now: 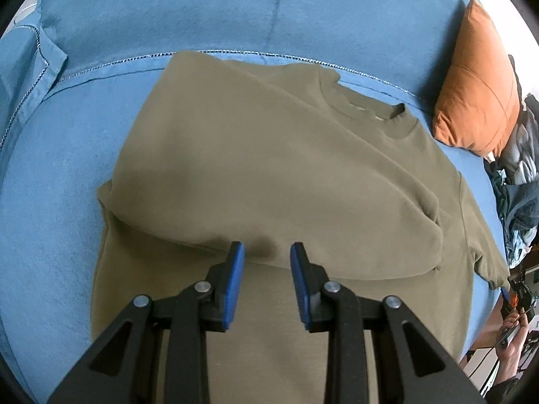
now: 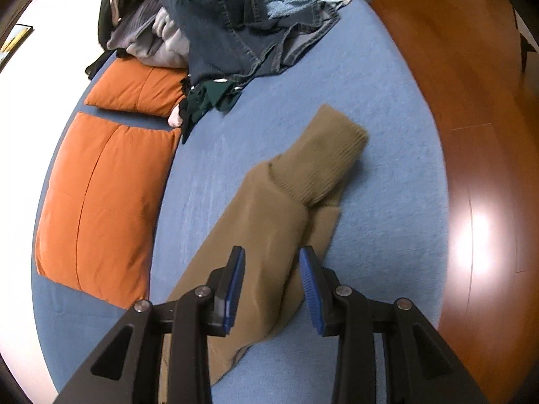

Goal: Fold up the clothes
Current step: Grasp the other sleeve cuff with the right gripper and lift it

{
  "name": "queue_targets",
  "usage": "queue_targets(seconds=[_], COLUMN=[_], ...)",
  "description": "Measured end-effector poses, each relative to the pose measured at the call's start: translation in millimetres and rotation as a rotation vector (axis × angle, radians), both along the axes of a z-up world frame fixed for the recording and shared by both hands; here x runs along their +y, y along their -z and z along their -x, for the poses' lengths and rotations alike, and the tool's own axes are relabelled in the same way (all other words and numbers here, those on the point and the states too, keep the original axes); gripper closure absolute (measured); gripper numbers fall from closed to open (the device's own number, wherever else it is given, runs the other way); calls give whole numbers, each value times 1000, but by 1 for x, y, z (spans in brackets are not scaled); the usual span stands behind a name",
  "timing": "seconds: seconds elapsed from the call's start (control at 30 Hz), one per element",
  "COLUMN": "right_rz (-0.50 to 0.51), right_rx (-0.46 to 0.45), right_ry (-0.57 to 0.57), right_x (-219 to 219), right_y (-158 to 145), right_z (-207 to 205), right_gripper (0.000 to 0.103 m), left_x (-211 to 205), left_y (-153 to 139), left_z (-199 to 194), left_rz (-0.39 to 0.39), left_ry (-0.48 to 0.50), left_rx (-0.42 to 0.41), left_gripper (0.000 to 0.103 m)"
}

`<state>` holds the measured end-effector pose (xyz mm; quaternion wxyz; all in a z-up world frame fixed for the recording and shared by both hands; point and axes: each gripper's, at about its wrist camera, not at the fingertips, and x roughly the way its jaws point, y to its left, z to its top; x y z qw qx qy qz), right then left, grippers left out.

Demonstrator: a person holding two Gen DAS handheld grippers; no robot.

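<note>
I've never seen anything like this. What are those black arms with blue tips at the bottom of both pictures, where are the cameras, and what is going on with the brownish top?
Those are hand-held grasping tools, one in each of a person's hands; there is no robot arm. Each carries a wide-angle camera looking forward along its two fingers, which bends the view.

The left tool hovers open over an olive sweatshirt spread on a blue sofa, one side already folded across the body. It holds nothing.

The right tool is also open, over the sweatshirt's other sleeve, whose ribbed cuff lies further along the seat. Whether its fingers touch the cloth is unclear.

Also visible: orange cushions, a pile of unfolded clothes and a wooden floor.
</note>
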<state>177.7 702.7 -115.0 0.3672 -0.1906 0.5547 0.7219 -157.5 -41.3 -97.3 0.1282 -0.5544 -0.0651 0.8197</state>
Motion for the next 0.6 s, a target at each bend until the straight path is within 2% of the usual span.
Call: queue_targets(seconds=[0.17, 0.4, 0.47, 0.6], right_rz=[6, -1, -17, -66], right_rx=[8, -50, -62, -59], right_ry=[7, 24, 22, 28], right_x=[2, -1, 0, -5], right_y=[5, 12, 10, -3], right_z=[-6, -2, -1, 1], right_gripper=[69, 71, 87, 96], left_x=[3, 5, 4, 5], left_y=[-4, -3, -3, -5], left_z=[1, 3, 3, 2], left_rz=[-18, -25, -26, -27], left_ry=[1, -5, -8, -10], left_rx=[16, 9, 9, 11], left_gripper=[75, 75, 75, 75])
